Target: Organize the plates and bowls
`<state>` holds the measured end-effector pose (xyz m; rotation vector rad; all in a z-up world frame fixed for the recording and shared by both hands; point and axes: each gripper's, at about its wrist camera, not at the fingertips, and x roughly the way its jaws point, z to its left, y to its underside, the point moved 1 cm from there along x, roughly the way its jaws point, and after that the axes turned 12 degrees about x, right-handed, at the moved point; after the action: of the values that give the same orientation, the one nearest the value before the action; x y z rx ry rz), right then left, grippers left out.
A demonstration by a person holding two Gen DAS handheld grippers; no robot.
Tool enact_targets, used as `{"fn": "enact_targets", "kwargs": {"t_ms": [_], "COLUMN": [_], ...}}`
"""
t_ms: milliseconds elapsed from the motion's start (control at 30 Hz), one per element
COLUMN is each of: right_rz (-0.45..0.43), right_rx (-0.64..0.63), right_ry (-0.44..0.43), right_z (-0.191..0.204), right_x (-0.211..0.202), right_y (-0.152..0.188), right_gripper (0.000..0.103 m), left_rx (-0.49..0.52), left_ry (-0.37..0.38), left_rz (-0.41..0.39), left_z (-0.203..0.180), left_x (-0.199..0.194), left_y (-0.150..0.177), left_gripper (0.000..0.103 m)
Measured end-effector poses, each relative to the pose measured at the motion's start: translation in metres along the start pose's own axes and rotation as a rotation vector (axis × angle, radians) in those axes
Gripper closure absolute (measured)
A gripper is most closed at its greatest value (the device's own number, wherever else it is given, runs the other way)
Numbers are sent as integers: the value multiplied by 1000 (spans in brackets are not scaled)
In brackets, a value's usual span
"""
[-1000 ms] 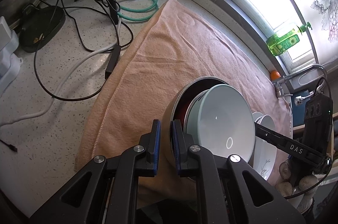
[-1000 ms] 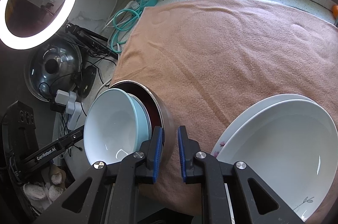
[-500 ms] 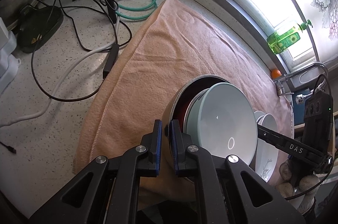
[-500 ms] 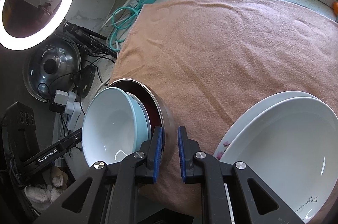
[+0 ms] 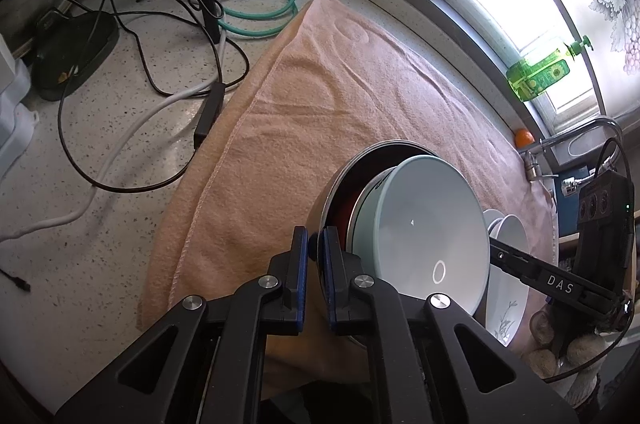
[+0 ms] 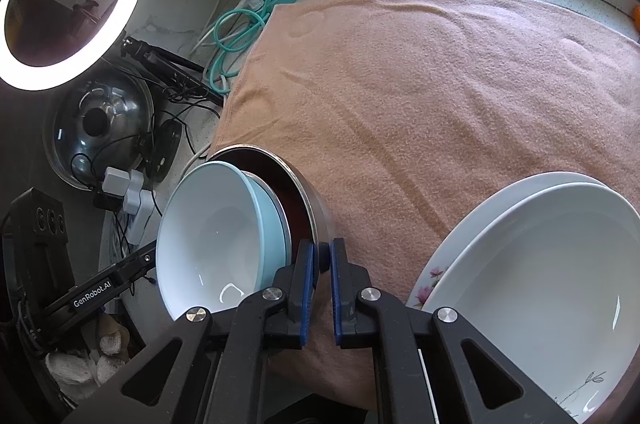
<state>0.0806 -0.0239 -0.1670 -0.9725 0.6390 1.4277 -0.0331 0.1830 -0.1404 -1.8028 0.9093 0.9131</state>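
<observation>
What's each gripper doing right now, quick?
Left gripper: closed on the metal bowl, fingers pinching its rim.
Right gripper: closed on the same bowl's rim.

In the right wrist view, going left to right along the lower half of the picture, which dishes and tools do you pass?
Left gripper → pale blue bowl → steel bowl behind it → right gripper → white plates, all over the brown towel.
</observation>
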Motion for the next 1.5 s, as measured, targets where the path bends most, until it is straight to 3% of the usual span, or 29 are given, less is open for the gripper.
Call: {"fn": "enact_targets", "kwargs": {"t_ms": [900,1500], "right_rz": [-10,-67], "right_rx": [47,80], "right_ry": [8,-32], "right_z": [-2,-4], "right_x": [-4,-46], "right_y": [-2,-10], "right_gripper": [95,95], "left_rx": [-35,26], "left_ry": [0,36], "left_rz": [-22,-82], "left_z": [-5,-32], "left_x": [-6,-27], "left_y": [-3,-26], "left_gripper": [97,96]}}
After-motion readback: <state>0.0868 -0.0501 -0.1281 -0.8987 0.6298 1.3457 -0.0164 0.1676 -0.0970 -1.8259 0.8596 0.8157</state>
